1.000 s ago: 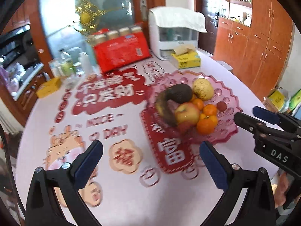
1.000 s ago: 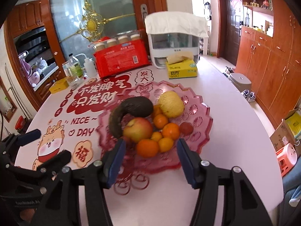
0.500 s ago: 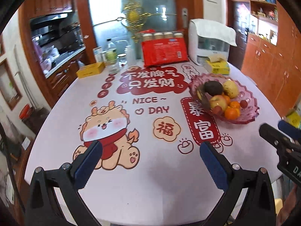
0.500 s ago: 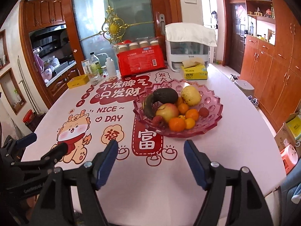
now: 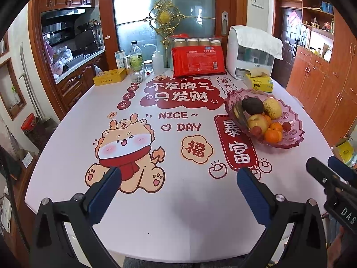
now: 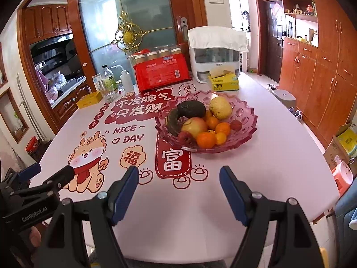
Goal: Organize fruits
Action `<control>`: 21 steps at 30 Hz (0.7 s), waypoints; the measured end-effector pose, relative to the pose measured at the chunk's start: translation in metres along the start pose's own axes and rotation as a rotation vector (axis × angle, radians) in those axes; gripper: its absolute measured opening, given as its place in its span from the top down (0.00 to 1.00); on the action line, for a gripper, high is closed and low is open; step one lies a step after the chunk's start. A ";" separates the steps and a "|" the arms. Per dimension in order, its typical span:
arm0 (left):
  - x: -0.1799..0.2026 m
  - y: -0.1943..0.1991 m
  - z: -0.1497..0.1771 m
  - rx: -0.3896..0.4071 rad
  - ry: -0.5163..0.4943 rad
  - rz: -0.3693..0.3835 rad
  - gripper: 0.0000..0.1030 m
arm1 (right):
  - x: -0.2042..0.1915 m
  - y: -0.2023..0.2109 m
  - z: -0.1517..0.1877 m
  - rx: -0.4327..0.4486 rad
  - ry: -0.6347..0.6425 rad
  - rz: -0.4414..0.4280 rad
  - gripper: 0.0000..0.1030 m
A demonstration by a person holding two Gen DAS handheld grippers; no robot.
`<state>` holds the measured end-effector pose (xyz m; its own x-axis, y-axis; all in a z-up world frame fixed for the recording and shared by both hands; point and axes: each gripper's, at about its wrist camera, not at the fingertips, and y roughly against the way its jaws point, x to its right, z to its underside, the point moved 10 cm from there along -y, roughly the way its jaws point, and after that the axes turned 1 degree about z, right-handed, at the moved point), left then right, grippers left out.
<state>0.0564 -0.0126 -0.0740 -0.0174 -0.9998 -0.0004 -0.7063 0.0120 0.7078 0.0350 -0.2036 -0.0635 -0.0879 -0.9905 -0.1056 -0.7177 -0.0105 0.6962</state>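
Pink glass bowl point(image 6: 243, 140): held all fruit, at 1 o'clock on tabletop point(image 6: 279, 167).
Left gripper point(image 5: 178, 185): jaws wide apart, empty.
Right gripper point(image 6: 179, 184): jaws wide apart, empty.

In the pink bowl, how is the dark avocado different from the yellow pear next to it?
The avocado is dark, nearly black; the pear is pale yellow with brown spots. The avocado lies towards the bowl's left, above the apple; the pear lies towards the right. Both rest at the back of the pink bowl, on top of the pile.
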 end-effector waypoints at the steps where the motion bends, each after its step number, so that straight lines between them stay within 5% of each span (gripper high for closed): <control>1: 0.001 0.000 0.001 -0.004 0.000 -0.001 0.00 | -0.001 -0.001 0.002 -0.007 0.007 -0.003 0.27; 21: -0.005 -0.009 0.014 -0.051 0.011 0.011 0.00 | -0.015 -0.005 0.013 -0.036 0.035 -0.012 0.27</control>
<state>0.0533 -0.0071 -0.0900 -0.0172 -0.9997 0.0153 -0.6690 0.0229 0.7429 0.0316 -0.1870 -0.0746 -0.0547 -0.9945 -0.0896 -0.6934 -0.0267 0.7200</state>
